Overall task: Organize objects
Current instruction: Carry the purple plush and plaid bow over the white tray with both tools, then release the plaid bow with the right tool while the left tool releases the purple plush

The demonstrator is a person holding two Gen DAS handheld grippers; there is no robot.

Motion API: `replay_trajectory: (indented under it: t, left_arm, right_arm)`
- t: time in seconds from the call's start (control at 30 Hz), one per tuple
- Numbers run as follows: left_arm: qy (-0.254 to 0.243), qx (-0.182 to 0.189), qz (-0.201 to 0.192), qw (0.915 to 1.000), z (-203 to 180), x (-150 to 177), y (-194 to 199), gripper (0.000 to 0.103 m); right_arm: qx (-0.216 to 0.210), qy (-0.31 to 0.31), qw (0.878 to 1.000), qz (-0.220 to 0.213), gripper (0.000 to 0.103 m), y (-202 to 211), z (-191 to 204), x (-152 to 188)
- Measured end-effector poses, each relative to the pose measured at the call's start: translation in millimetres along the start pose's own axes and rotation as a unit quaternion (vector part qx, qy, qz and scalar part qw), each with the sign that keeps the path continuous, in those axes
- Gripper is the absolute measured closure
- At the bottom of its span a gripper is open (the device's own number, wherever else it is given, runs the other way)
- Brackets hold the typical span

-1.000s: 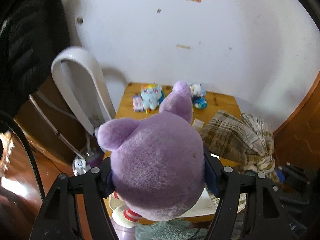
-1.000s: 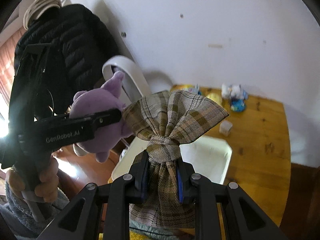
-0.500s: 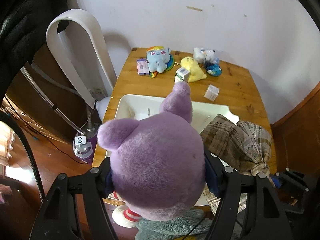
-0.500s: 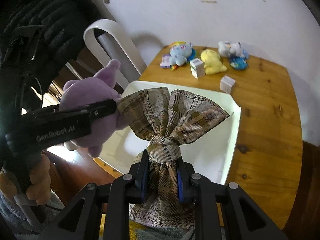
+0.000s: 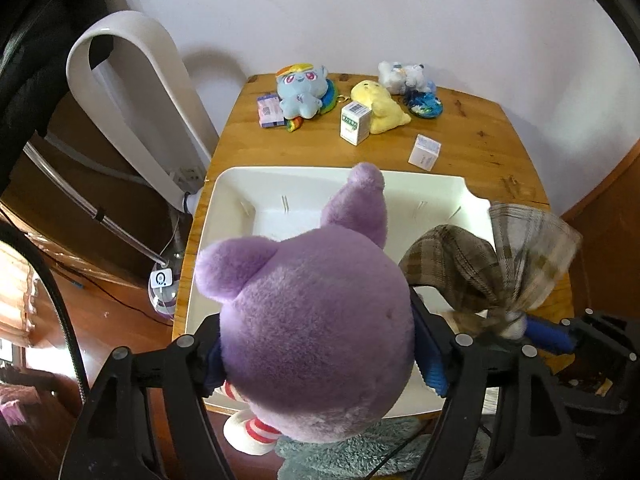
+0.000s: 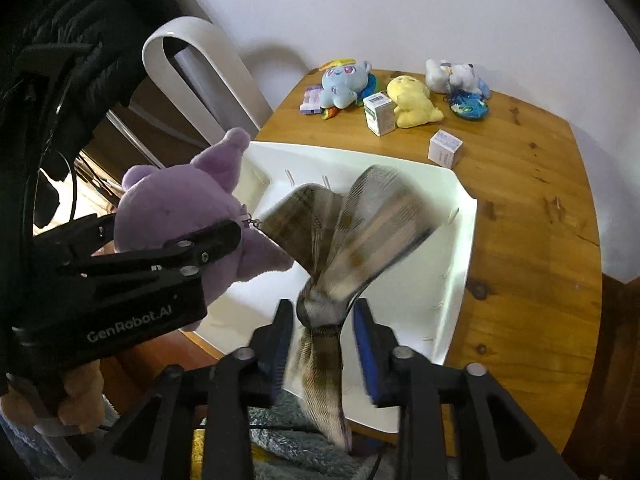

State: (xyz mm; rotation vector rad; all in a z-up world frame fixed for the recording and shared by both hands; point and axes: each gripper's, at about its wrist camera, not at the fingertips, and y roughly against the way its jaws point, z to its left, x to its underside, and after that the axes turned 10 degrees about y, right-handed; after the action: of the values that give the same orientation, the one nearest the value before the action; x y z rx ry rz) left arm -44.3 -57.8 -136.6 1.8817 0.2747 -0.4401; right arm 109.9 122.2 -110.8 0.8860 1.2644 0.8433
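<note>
The wooden table (image 5: 480, 152) carried a white tray (image 5: 248, 196) near its front edge. Over the tray, my left gripper (image 5: 316, 360) was pinching a purple plush toy (image 5: 316, 320) on both sides, holding it in the air. My right gripper (image 6: 322, 344) had its pads spread, and the plaid cloth bow (image 6: 352, 224), blurred, sat between them above the tray; I could not tell whether either pad touched it. At the table's far edge lay a blue plush pony (image 5: 302, 90), a yellow plush (image 5: 382, 106) and a small white-and-blue plush (image 5: 404, 76). A green-and-white box (image 5: 354, 123) stood touching the yellow plush; a smaller white box (image 5: 425, 152) stood apart from it.
</note>
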Motion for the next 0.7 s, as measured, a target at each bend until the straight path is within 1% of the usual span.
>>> replay_trajectory:
  t: [0.03, 0.07, 0.1, 0.13, 0.2, 0.23, 0.27, 0.33, 0.4, 0.57, 0.7]
  left_arm:
    - [0.0, -0.002, 0.004, 1.0, 0, 0, -1, 0.024]
    - [-0.002, -0.001, 0.004, 1.0, -1, 0, -2, 0.024]
    - [-0.002, -0.003, 0.002, 1.0, -1, 1, -2, 0.024]
    - [-0.003, -0.009, -0.005, 0.9999, -2, 3, -1, 0.024]
    - [-0.006, -0.013, -0.023, 0.9996, -3, 4, 1, 0.024]
    - [-0.005, -0.009, -0.031, 0.9995, -3, 4, 3, 0.023]
    - [0.0, 0.005, -0.034, 0.9994, -1, 4, 4, 0.021]
    - [0.011, 0.032, -0.021, 0.9992, 2, 0, 5, 0.018]
    - [0.021, 0.044, -0.014, 0.9987, 4, -3, 4, 0.014]
    - [0.03, 0.04, -0.018, 0.9986, 2, -4, 6, 0.013]
    - [0.035, 0.041, -0.018, 0.9984, 1, -4, 8, 0.013]
  right_arm:
    - [0.005, 0.003, 1.0, -0.001, 0.051, 1, 1, -1]
    - [0.01, 0.005, 1.0, -0.003, 0.037, 1, 2, -1]
    - [0.019, 0.008, 1.0, -0.007, 0.026, 3, 3, -2]
    - [0.026, 0.011, 1.0, -0.012, 0.024, 5, 4, -3]
    - [0.032, 0.018, 0.999, -0.022, 0.024, 10, 6, -4]
    - [0.035, 0.021, 0.999, -0.024, 0.023, 11, 6, -4]
    - [0.037, 0.022, 0.999, -0.024, 0.023, 11, 7, -5]
    - [0.037, 0.022, 0.999, -0.021, 0.023, 10, 6, -5]
    - [0.031, 0.017, 0.999, -0.019, 0.023, 9, 3, -5]
    - [0.035, 0.011, 0.999, -0.024, 0.023, 12, -2, -6]
    - [0.026, 0.006, 0.999, -0.026, 0.023, 13, -4, -5]
